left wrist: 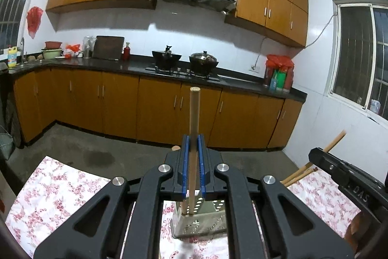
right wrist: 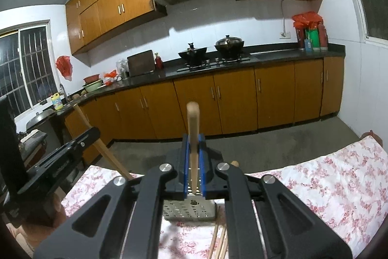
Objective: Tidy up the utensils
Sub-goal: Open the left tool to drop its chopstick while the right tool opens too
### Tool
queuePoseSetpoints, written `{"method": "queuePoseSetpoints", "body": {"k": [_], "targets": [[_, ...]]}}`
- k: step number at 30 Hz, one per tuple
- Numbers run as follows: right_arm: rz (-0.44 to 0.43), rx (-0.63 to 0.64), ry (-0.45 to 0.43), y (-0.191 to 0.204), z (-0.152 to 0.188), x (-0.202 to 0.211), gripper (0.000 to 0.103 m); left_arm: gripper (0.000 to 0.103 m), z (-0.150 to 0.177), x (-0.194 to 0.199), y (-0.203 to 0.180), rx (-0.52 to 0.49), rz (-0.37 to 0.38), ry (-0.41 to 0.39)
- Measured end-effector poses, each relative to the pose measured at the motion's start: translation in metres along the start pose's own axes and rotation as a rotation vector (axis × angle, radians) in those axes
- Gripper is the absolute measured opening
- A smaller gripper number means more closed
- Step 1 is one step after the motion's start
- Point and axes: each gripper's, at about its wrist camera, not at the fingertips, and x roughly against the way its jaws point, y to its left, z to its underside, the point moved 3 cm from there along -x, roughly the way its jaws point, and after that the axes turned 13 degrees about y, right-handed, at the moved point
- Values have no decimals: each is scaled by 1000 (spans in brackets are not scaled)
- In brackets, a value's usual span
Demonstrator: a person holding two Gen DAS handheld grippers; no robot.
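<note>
My left gripper (left wrist: 193,140) is shut on a wooden stick-like utensil (left wrist: 194,113) held upright; its lower end reaches into a perforated metal utensil holder (left wrist: 201,222) on the floral tablecloth (left wrist: 55,191). A second wooden stick stands in the holder beside it. My right gripper (right wrist: 193,140) is shut on a flat wooden utensil handle (right wrist: 192,120), upright over the same holder (right wrist: 189,210). More wooden sticks (right wrist: 219,242) lie on the cloth by the holder. The right gripper shows at the right edge of the left wrist view (left wrist: 344,174).
The table with the floral cloth (right wrist: 339,181) has its far edge towards a concrete floor. Beyond stand orange kitchen cabinets (left wrist: 157,108), a dark counter with two woks (left wrist: 203,60) and a window (left wrist: 361,57) at the right.
</note>
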Motion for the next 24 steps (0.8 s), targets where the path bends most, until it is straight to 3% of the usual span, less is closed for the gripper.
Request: {"method": "queuePoseSetpoints", "body": {"k": [5,15,20,24], "targets": [[8,-6,-21,-2,-1,10,21,31,-5,11,-3,-1,-4,-13],[66,-73,-73,-32,16,55,30,33,-6,44,11,49,3,-38],[123,-144,15,-67,61,46,30,38,19,60,35,79,-54,-9],[139,-183,207,-85,118,3,30,39,64,47,59,72,-168,91]]}}
